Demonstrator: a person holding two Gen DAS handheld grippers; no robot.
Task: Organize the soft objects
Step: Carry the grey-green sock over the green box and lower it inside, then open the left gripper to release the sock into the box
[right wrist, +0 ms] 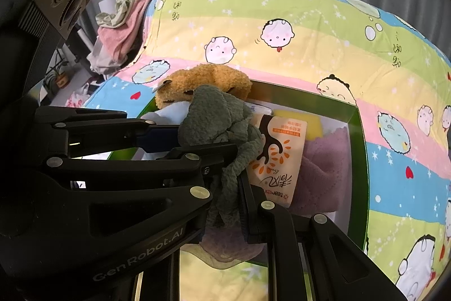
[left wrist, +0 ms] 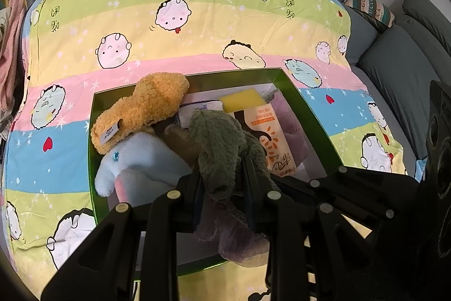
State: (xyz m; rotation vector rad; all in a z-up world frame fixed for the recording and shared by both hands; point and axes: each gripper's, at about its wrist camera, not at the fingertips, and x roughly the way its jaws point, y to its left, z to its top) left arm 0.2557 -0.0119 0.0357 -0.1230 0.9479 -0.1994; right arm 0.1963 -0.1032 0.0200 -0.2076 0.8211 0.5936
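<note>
A green box [left wrist: 310, 109] [right wrist: 358, 137] lies on a cartoon-print quilt and holds soft things. A green knitted cloth [left wrist: 222, 143] [right wrist: 217, 117] hangs over the box. My left gripper [left wrist: 222, 182] is shut on it. My right gripper [right wrist: 225, 188] is shut on the same cloth lower down. In the box are an orange plush toy [left wrist: 152, 109] [right wrist: 208, 81], a light blue plush [left wrist: 141, 162], a yellow sponge [left wrist: 242, 99], an orange-white tissue pack [left wrist: 267, 131] [right wrist: 279, 154] and a purple towel [right wrist: 324, 168].
The quilt [left wrist: 197, 27] [right wrist: 310, 41] covers the whole surface around the box. A grey sofa [left wrist: 400, 66] stands to the right. Pink and white clothes [right wrist: 121, 24] are heaped at the far left. Grey curtains hang behind.
</note>
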